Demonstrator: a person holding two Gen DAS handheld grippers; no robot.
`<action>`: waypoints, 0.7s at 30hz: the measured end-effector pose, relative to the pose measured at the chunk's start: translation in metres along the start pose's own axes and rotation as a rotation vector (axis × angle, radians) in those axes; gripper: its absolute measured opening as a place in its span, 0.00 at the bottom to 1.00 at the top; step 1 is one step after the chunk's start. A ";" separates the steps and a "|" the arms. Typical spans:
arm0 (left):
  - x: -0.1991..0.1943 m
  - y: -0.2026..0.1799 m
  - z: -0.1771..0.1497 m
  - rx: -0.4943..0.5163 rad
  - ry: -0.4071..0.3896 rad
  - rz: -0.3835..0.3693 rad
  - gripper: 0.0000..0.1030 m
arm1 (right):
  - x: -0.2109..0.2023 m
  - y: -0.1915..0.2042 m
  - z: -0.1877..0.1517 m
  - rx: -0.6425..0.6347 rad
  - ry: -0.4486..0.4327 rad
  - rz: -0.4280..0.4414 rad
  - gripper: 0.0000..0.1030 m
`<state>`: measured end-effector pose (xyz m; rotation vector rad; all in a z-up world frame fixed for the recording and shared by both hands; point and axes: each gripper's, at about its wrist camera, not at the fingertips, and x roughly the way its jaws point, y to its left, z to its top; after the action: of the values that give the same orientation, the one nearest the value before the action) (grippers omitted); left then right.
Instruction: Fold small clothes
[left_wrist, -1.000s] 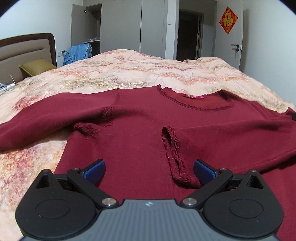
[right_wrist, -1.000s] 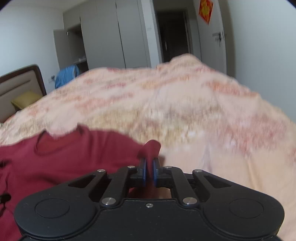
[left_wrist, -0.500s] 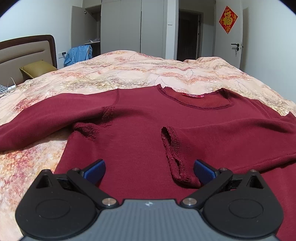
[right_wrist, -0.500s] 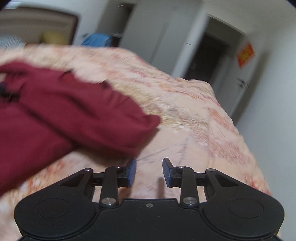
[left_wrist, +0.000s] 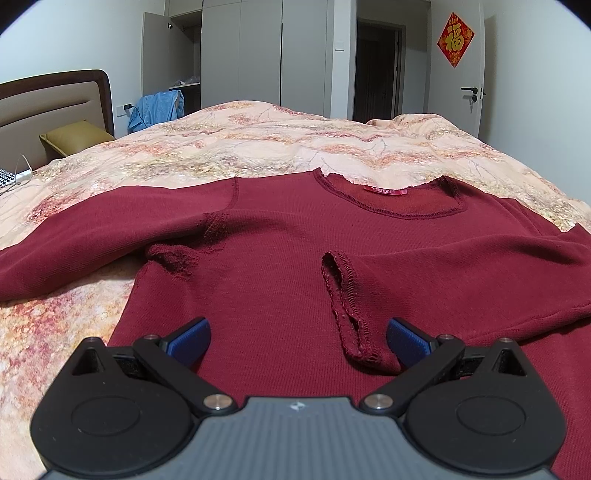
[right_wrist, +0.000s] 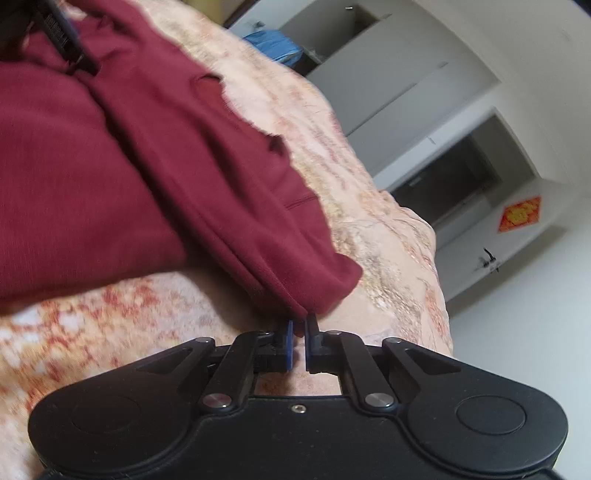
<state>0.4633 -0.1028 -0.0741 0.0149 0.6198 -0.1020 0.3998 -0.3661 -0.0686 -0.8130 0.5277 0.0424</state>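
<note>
Lying: dark red shirt (left_wrist: 280, 266) flat on bed (left_wrist: 258, 147), front up.
Pointing: collar (left_wrist: 391, 201) w/ red tag toward far edge of bed; hem nearest left claw; long axis runs near-to-far in left view.
Sleeves: left one stretched out sideways across bedspread; right one folded in over chest, cuff (left_wrist: 351, 314) just by left claw's right finger.
Left claw (left_wrist: 297, 338): spread wide, low over shirt body, gripping nothing.
Right claw (right_wrist: 298, 345): nearly pressed together at shirt's corner (right_wrist: 317, 284); view blurred, can't tell if cloth is pinched.
Around: pillow (left_wrist: 74, 138) + headboard far left, blue garment (left_wrist: 159, 109) by wardrobe (left_wrist: 266, 55), door (left_wrist: 456, 70) far right.
Room: bare bedspread beyond collar and left of the body.
</note>
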 end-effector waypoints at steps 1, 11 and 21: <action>0.000 0.000 0.000 0.000 0.000 0.000 1.00 | -0.003 -0.008 0.002 0.097 -0.004 -0.007 0.03; -0.001 0.000 -0.001 -0.001 -0.002 -0.001 1.00 | -0.016 -0.060 -0.034 1.205 0.040 0.100 0.03; -0.001 0.001 -0.001 -0.009 -0.003 -0.008 1.00 | -0.025 -0.040 -0.036 1.141 0.090 0.087 0.32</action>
<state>0.4621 -0.1015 -0.0738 0.0034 0.6171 -0.1066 0.3723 -0.4151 -0.0501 0.3241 0.5668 -0.2042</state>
